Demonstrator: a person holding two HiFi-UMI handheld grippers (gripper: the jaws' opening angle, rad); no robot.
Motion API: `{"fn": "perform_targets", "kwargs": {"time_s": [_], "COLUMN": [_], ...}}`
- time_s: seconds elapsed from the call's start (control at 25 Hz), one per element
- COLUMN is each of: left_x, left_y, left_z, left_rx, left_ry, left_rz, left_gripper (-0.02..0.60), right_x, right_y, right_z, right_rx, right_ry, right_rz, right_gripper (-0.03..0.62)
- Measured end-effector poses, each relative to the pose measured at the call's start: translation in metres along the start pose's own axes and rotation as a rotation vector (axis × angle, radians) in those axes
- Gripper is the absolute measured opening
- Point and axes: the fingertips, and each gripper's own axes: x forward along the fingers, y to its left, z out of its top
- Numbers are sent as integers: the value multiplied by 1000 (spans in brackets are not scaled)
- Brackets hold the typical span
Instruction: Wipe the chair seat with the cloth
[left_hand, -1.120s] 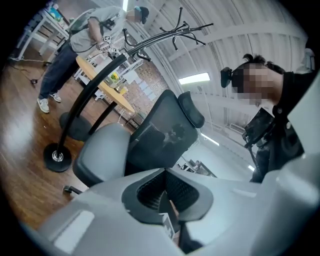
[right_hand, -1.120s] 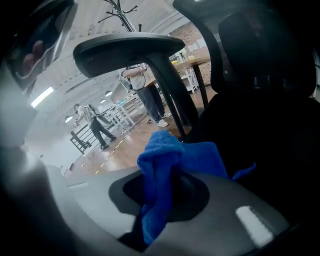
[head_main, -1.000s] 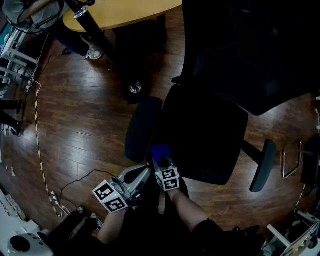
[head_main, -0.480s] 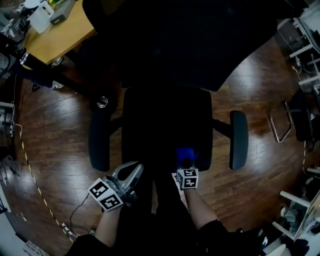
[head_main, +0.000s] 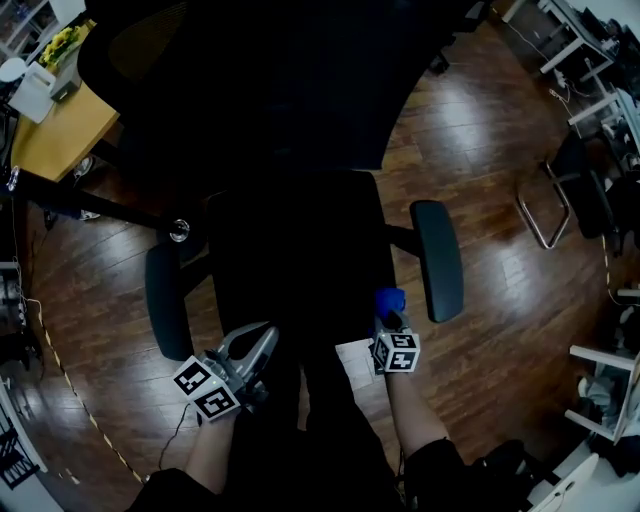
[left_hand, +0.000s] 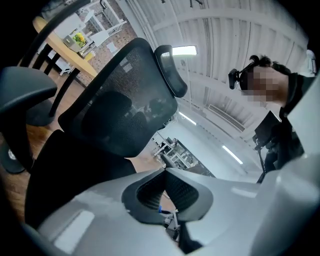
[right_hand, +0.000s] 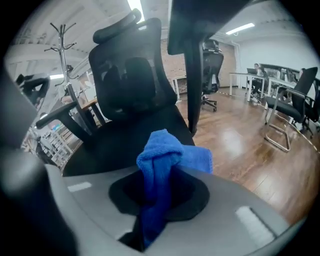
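The black office chair's seat (head_main: 295, 250) fills the middle of the head view, below its tall mesh backrest (head_main: 250, 70). My right gripper (head_main: 389, 316) is shut on a bunched blue cloth (head_main: 389, 299) at the seat's front right corner, just inside the right armrest (head_main: 437, 258). In the right gripper view the cloth (right_hand: 162, 162) stands up out of the jaws, with the seat (right_hand: 125, 142) beyond it. My left gripper (head_main: 256, 345) hovers at the seat's front left edge, tips together, nothing in it. Its own view looks up at the backrest (left_hand: 120, 102).
The left armrest (head_main: 164, 300) juts out beside my left gripper. A wooden table (head_main: 50, 125) stands at the far left. At the right stands a metal chair frame (head_main: 543, 215), and a striped line (head_main: 70, 385) crosses the wood floor at lower left.
The chair has come round square to me in the head view. My right gripper has carried the cloth from the seat's front left across to its front right corner. The left gripper has stayed low.
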Motion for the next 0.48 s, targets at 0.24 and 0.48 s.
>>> {"fn": "perform_targets", "kwargs": {"time_s": [0.24,0.48], "left_x": [-3,-27], "left_y": [-11,-80], "left_z": [35,84], "left_rx": [56,111], "left_ry": [-43,-86], "left_rz": [7,-60], "left_gripper": [3,3], "right_x": [-10,-136], "right_y": [29,165], "right_z": [42,186], "right_rx": [77,140], "right_ry": [-13,-328], "right_rz": [140,552], "right_gripper": [61,60]}}
